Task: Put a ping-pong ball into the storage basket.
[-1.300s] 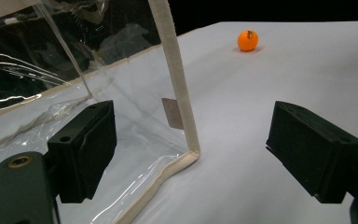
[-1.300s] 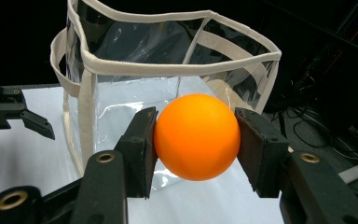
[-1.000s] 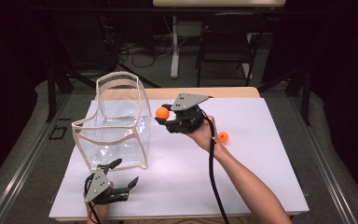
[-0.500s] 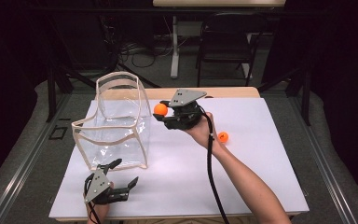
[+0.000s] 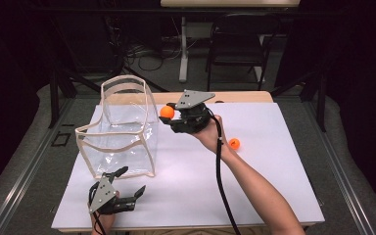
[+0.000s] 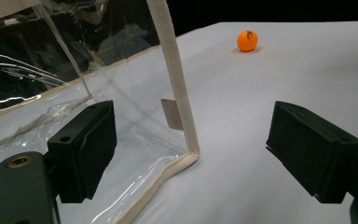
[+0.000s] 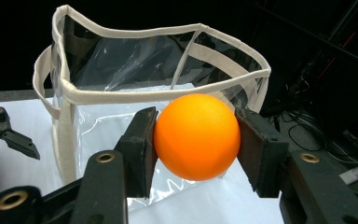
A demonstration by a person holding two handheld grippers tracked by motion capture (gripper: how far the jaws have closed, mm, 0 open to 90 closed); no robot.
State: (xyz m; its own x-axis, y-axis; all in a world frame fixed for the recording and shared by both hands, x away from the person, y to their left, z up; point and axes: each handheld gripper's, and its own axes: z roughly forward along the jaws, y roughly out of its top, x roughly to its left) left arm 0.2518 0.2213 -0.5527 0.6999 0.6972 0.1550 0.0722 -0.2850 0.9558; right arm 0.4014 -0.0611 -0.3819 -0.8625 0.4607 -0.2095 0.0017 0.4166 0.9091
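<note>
Orange and round, the plastic ball sits clamped between your right gripper jaws, raised just beside the clear plastic bag with beige trim. Your left gripper rests with jaws wide apart, empty, near the bag's front corner.

Right hand-held gripper up and clamped, left one low with jaws apart.

The right hand-held gripper hangs above the counter on an outstretched forearm, pointing left in the high view, both jaws pressed tight against what sits between them. The left hand-held gripper sits at the near edge, angled up and right, jaws spread wide, nothing pinched.
</note>
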